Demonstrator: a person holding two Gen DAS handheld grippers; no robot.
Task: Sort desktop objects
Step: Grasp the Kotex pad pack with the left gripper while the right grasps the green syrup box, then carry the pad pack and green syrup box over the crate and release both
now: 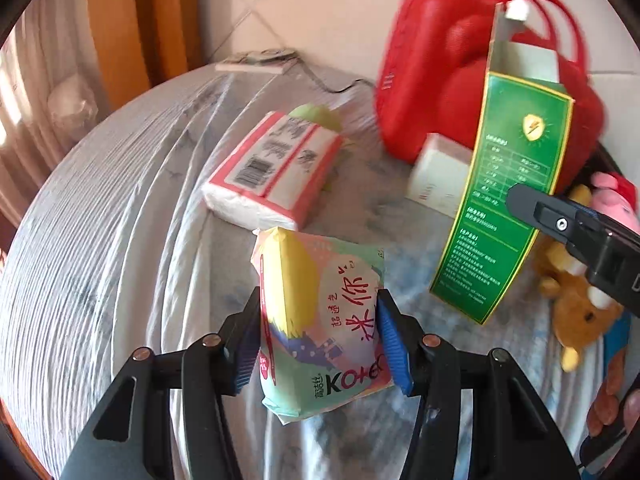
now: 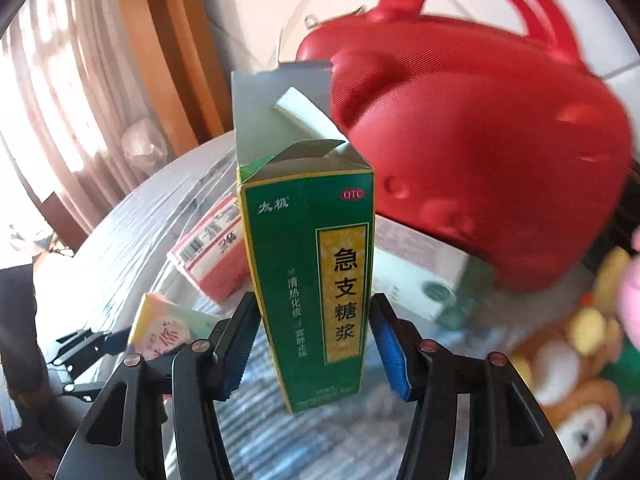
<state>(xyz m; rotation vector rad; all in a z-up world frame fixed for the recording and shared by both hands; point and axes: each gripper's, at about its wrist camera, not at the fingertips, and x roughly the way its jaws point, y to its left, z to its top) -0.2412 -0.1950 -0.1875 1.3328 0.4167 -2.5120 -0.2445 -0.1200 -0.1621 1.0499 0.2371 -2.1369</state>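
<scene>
Striped grey cloth (image 1: 120, 240) covers the desk. Left gripper (image 1: 318, 340) clamps a pastel plastic tissue pack (image 1: 320, 320) above its middle; right gripper (image 2: 312, 344) grips a tall green cardboard medicine box (image 2: 308, 280), top flaps open, near a red handbag (image 2: 480, 140)

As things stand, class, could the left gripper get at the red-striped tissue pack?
Probably not yet: the left gripper has its jaws shut on a small colourful packet. The tissue pack lies just beyond, nothing between.

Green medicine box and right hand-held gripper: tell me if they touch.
Touching. The right wrist view shows both pads of the right hand-held gripper pressed on the green medicine box.
</scene>
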